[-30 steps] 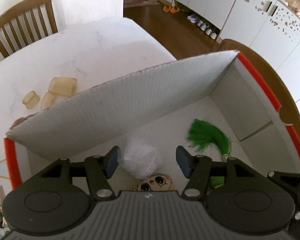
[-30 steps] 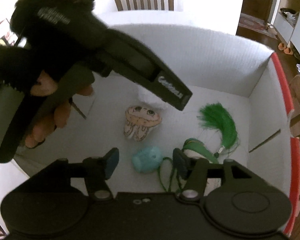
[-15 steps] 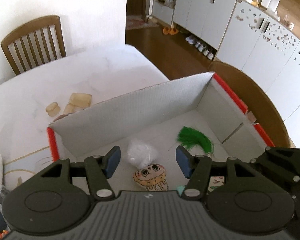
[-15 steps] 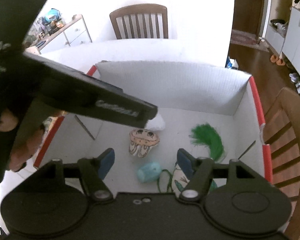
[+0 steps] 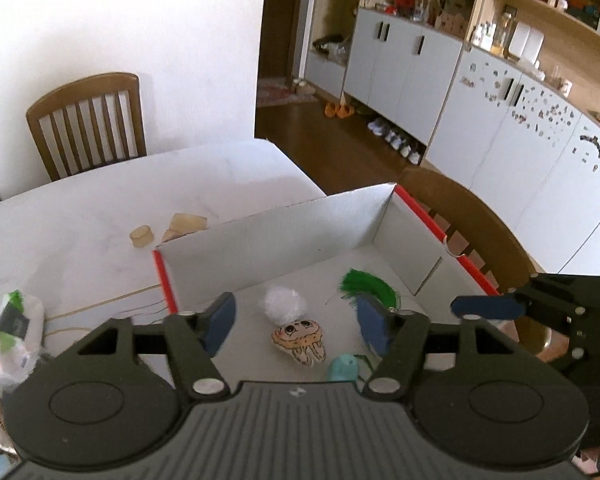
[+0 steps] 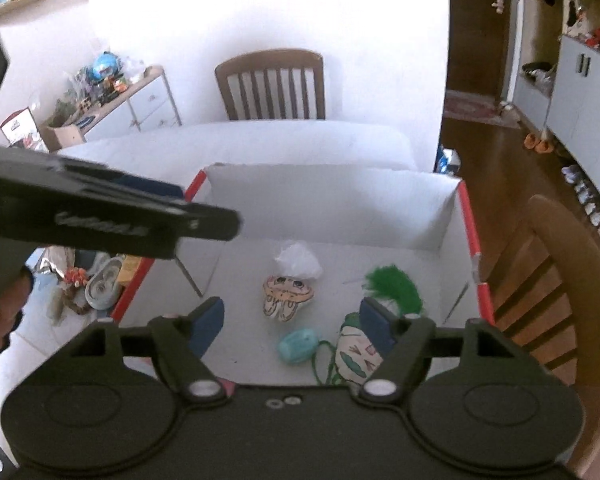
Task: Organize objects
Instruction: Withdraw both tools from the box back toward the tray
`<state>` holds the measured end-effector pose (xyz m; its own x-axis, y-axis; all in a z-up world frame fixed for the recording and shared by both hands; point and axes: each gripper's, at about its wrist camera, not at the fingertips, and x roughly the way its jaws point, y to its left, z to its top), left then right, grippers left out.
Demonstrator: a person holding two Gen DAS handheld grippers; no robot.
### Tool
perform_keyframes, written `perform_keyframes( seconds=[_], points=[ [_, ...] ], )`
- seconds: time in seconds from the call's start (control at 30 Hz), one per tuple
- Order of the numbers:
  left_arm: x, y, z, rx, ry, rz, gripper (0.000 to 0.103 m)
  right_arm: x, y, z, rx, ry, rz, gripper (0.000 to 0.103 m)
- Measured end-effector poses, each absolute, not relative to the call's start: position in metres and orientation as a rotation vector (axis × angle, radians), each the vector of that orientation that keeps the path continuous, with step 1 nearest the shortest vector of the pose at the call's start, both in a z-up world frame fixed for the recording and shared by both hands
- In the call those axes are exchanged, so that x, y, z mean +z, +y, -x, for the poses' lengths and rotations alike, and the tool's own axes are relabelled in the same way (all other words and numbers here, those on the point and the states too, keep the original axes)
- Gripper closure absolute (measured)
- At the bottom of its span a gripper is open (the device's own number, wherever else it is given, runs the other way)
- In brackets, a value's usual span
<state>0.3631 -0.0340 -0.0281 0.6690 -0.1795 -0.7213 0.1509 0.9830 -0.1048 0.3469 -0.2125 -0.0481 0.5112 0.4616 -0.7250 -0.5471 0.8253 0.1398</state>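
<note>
A white cardboard box with red edges (image 5: pixel 284 236) (image 6: pixel 332 196) sits on the white table. Inside lie a white fluffy ball (image 5: pixel 283 303) (image 6: pixel 299 260), a cartoon-face charm (image 5: pixel 299 338) (image 6: pixel 287 292), a green tassel (image 5: pixel 367 286) (image 6: pixel 394 286), a teal toy (image 5: pixel 343 367) (image 6: pixel 297 345) and a green-and-white drawn pouch (image 6: pixel 356 356). My left gripper (image 5: pixel 296 324) is open and empty, high above the box. My right gripper (image 6: pixel 294 322) is open and empty above the box's near side; it also shows at the right of the left wrist view (image 5: pixel 488 307).
Three translucent yellowish blocks (image 5: pixel 172 230) lie on the table behind the box. A crumpled plastic wrapper (image 5: pixel 14 332) lies at the left. Wooden chairs stand at the far end (image 5: pixel 88 124) (image 6: pixel 270 84) and to the right (image 6: pixel 552 280). Clutter lies left of the box (image 6: pixel 96 280).
Both grippers have risen and pulled back from the box, so the whole box and more of the room now show. The white ball stays in the box.
</note>
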Motion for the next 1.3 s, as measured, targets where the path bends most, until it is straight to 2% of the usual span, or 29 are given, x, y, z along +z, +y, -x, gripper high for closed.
perform_keyframes(
  seconds=[0.2,0.27,0.33,0.5,0.87,1.03,1.3],
  points=[
    [-0.020,-0.016,-0.332,-0.206,0.798,0.033,0.034,-0.040,-0.216,-0.329,0.573,0.808,0.049,0.022],
    [-0.017,-0.009,-0.321,-0.218,0.784,0.040,0.031,-0.036,-0.214,-0.321,0.564,0.790,0.033,0.020],
    [-0.013,0.000,-0.311,-0.228,0.770,0.052,0.022,-0.032,-0.210,-0.311,0.547,0.768,0.023,0.016],
    [-0.003,0.017,-0.288,-0.260,0.739,0.041,0.021,-0.023,-0.199,-0.287,0.509,0.729,-0.023,0.009],
    [0.004,0.059,-0.251,-0.287,0.694,0.025,0.018,-0.014,-0.161,-0.243,0.450,0.659,-0.036,0.009],
    [0.002,0.081,-0.239,-0.284,0.680,0.022,0.005,-0.014,-0.142,-0.231,0.428,0.660,-0.040,0.009],
    [-0.009,0.125,-0.222,-0.278,0.608,0.001,0.000,-0.019,-0.104,-0.219,0.420,0.667,-0.032,0.009]
  ],
)
